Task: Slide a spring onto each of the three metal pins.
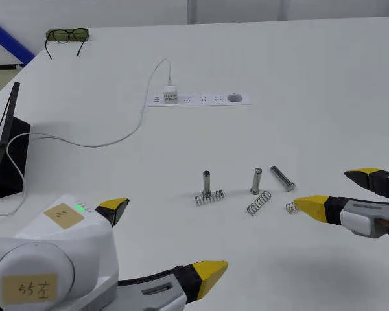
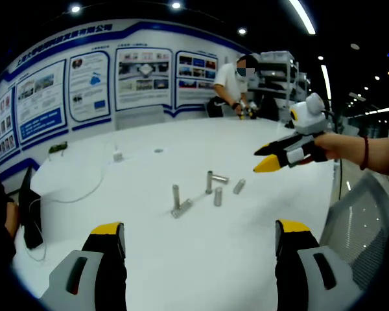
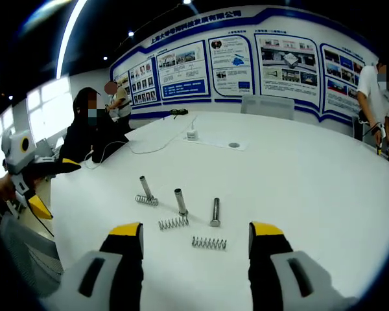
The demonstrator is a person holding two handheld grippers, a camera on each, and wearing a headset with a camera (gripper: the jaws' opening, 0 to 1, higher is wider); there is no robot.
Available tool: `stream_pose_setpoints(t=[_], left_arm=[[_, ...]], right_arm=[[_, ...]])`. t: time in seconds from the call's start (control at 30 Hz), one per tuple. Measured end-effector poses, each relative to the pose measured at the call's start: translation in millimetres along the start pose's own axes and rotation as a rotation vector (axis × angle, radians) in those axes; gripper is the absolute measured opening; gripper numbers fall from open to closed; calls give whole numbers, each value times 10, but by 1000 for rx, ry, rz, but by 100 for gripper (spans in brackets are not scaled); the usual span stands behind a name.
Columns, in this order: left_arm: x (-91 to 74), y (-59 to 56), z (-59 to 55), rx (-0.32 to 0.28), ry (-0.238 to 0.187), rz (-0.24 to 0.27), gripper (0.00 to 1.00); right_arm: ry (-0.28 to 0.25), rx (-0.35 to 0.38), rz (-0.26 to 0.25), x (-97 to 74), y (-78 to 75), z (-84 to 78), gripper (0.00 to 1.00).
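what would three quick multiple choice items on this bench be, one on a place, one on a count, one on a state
1. Where do the tinted glasses lie?
A. at the far left corner of the table
B. at its near edge
C. at its far right corner

2. How many springs lie loose on the table?
A. one
B. three
C. five

3. How do the metal pins stand?
A. all upright
B. two upright, one lying flat
C. all lying flat

Key:
1 A, the head view shows them at the far left corner.
2 B, the right gripper view shows three separate coils.
3 B, two stand on end and the third pin lies on its side.
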State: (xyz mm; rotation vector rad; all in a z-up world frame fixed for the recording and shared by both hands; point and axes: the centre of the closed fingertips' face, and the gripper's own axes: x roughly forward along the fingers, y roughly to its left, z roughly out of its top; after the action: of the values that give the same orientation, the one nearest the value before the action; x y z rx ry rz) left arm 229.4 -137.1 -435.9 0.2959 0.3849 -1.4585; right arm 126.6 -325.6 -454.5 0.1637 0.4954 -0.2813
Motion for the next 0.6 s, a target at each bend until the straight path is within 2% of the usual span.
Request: stream_pose_setpoints(t=[0.6], left_arm=[[78, -17, -15, 2, -2, -7, 96]], right_arm=[[22, -30, 5, 372, -125, 90, 53]])
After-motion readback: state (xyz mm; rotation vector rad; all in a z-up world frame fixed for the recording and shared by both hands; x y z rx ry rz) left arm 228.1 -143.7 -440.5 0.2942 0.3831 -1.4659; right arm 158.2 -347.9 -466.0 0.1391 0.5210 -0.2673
